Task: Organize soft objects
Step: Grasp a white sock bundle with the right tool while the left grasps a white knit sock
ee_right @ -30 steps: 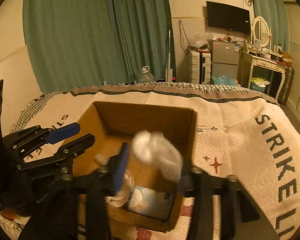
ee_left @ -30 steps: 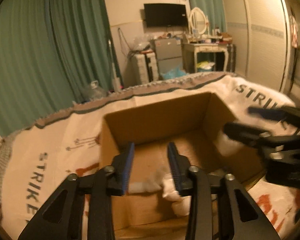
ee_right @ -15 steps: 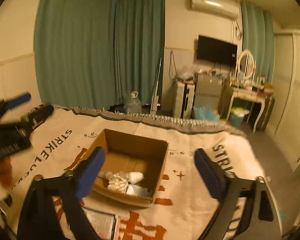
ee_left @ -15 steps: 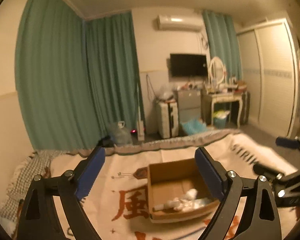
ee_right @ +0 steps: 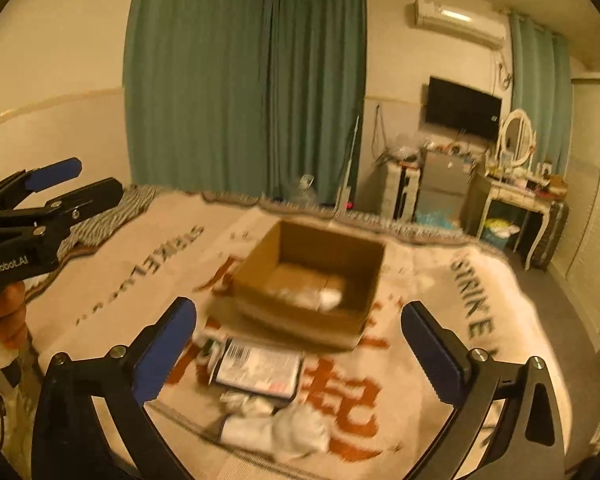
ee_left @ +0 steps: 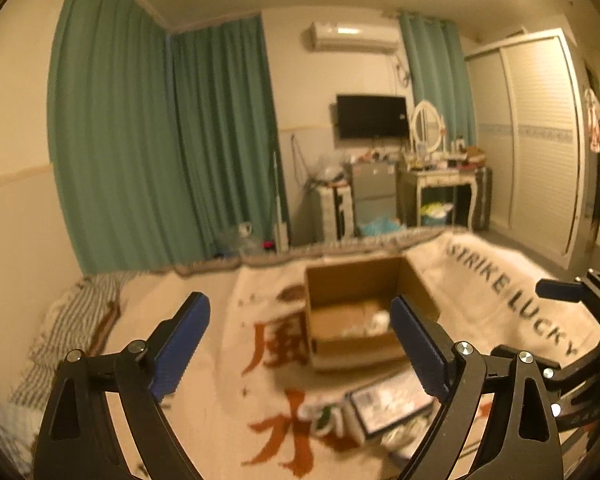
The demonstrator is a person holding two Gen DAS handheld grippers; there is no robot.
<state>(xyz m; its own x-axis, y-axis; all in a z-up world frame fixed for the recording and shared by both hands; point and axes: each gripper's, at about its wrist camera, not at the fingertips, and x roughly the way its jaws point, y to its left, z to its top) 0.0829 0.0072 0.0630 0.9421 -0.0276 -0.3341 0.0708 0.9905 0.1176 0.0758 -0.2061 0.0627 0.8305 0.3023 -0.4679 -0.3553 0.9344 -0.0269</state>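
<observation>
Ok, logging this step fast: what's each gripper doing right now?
Left gripper: open, holding nothing.
Right gripper: jaws opening wide, nothing between them.

Box (ee_right: 308, 280) on blanket (ee_right: 480, 312), soft items (ee_right: 316, 298) inside; packet (ee_right: 256, 370) and socks (ee_right: 284, 432) before box; curtains (ee_right: 240, 88) behind.

You had teal curtains (ee_right: 244, 84) hanging floor-length across the far wall and its corner, cream walls (ee_left: 16, 152) beside them. An air conditioner (ee_left: 350, 36) sat high above a dark wall television (ee_left: 372, 116). Below stood a white dressing table (ee_left: 446, 184) with an oval mirror (ee_left: 426, 126), beside a small grey fridge (ee_left: 374, 192). Slatted wardrobe doors (ee_left: 540, 140) filled the right side under warm, dim ceiling light.
</observation>
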